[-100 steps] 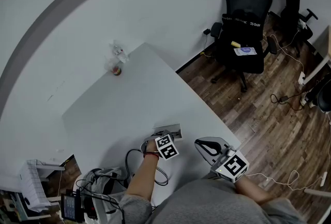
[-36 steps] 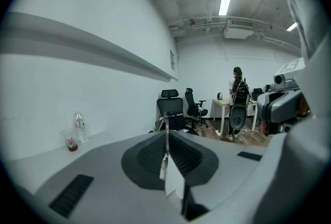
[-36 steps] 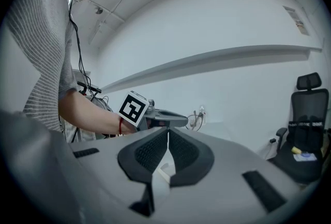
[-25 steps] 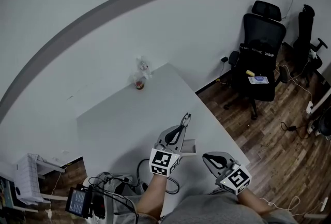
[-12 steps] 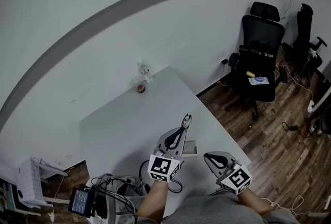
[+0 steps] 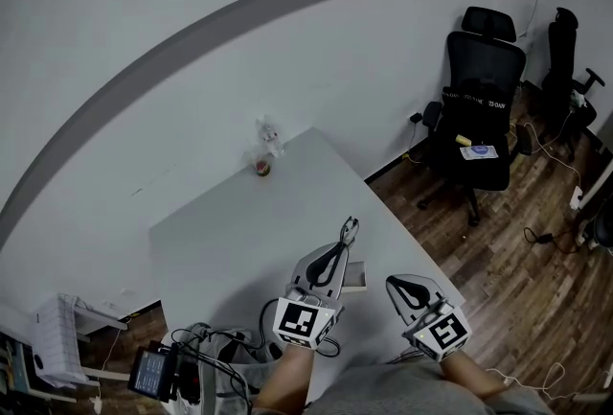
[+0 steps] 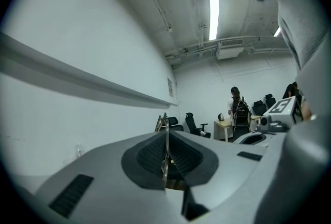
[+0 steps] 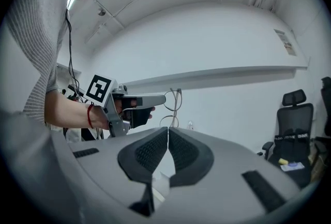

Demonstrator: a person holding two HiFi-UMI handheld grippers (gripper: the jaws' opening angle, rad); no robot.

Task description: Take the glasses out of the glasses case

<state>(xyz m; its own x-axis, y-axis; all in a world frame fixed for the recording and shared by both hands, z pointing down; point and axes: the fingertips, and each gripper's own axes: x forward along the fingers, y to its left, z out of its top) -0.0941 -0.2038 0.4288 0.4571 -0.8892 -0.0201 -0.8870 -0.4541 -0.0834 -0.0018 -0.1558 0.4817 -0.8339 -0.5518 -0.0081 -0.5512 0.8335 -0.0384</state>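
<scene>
My left tool point(image 6: 335, 252) is clamped tight on the glasses point(image 6: 349, 231), which stick up past its tips, out of the glasses case point(image 6: 353, 279). The case lies on the table point(image 6: 239, 221) just beside that tool. My right tool point(image 6: 397, 286) is closed on nothing, near the case.

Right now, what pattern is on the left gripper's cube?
The cube carries black-and-white square markers, clearest in the head view.

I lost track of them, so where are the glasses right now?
Head view, lower centre: the glasses stick out of the left claw, which is shut on them, held above the table right by the glasses case.
</scene>
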